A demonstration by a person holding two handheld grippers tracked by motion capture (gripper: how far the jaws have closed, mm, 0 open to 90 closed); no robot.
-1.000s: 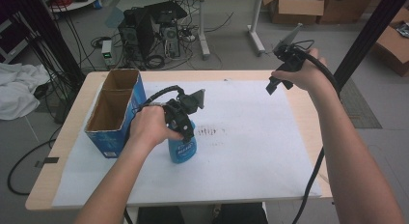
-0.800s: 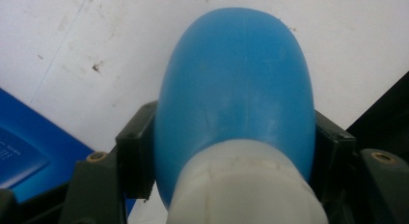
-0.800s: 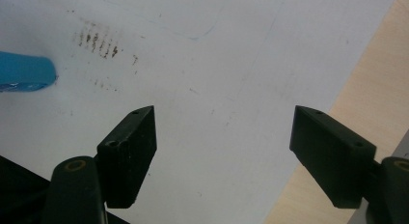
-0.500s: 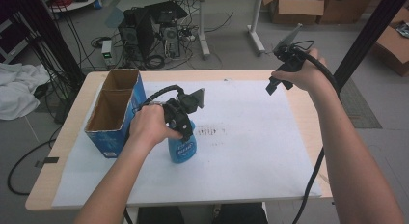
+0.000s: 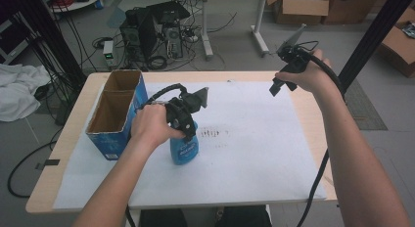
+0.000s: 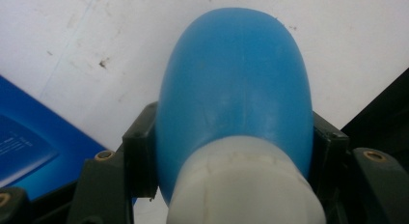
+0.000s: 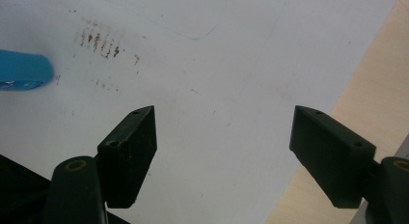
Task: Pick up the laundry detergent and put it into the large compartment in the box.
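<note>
A blue plastic bottle [image 5: 184, 148] with a white neck stands upright on the white sheet [image 5: 254, 144], just right of the blue box. My left gripper [image 5: 188, 131] is shut on its upper part from above. In the left gripper view the bottle [image 6: 235, 103] sits squeezed between both jaws, its white collar [image 6: 246, 185] nearest the camera. My right gripper [image 5: 275, 87] hangs high over the table's far right, open with nothing between its fingers [image 7: 130, 151]. The right gripper view looks down on the sheet and catches the bottle [image 7: 24, 70] at the left edge.
A blue cardboard box [image 5: 115, 114], open on top with two compartments, stands at the table's left beside the bottle. Dark smudges [image 5: 213, 134] mark the sheet. Bare wood [image 7: 347, 103] borders the sheet on the right. Computers, cables and cartons lie on the floor beyond.
</note>
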